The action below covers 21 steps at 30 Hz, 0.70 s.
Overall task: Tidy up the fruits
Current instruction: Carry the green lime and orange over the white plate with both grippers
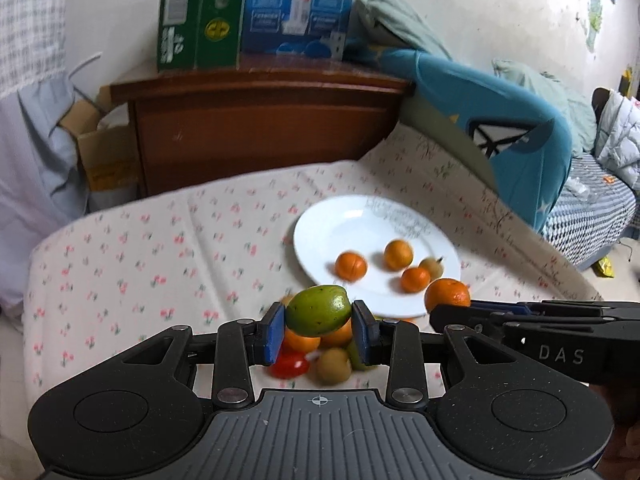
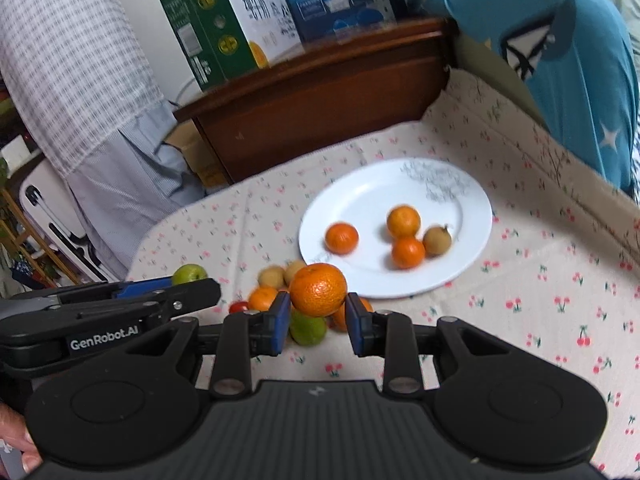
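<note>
My left gripper [image 1: 318, 330] has its jaws clenched on a green fruit [image 1: 318, 310], raised over the loose pile [image 1: 316, 354]. My right gripper [image 2: 318, 322] grips an orange [image 2: 318, 289], with the white plate [image 2: 360, 196] just beyond on the surface.

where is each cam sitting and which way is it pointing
Left wrist: sits on the left gripper, looking along its fingers across the table toward the white plate; the gripper clamps a green fruit, and the right gripper enters from the right.
Right wrist: sits on the right gripper holding an orange; the left gripper shows at left.
Shared: plate, fruit pile, both grippers.
</note>
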Each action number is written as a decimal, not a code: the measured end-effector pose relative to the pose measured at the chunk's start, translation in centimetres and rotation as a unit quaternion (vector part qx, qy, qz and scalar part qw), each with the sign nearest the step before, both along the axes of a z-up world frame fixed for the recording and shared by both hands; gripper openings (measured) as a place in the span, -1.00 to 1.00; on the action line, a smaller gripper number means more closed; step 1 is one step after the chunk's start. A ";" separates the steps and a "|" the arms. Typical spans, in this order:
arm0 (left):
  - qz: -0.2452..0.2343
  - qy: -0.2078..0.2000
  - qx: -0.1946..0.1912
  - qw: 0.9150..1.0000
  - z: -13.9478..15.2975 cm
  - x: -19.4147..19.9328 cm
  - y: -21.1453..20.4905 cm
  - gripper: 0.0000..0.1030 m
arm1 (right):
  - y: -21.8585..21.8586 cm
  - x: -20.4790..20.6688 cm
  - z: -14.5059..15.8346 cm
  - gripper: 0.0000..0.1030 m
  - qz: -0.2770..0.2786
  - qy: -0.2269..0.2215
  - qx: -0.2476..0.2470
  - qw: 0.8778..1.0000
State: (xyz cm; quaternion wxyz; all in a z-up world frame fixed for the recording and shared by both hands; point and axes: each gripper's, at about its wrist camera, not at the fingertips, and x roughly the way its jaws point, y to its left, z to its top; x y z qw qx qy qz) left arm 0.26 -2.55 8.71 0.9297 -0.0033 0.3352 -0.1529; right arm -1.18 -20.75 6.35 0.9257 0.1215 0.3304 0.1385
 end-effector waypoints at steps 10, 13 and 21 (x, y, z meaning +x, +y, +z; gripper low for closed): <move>-0.019 -0.017 -0.001 1.000 1.7 3.6 -1.3 -0.36 | -1.6 2.5 2.5 -0.43 -0.014 -0.027 0.003 1.000; -0.022 -0.009 -0.008 1.000 1.5 5.2 -1.6 -0.36 | -2.4 3.6 2.8 -0.43 -0.024 -0.029 0.000 0.999; -0.030 0.005 -0.014 0.999 0.4 8.9 -3.0 -0.36 | -4.6 7.0 2.2 -0.43 -0.053 -0.009 0.009 0.999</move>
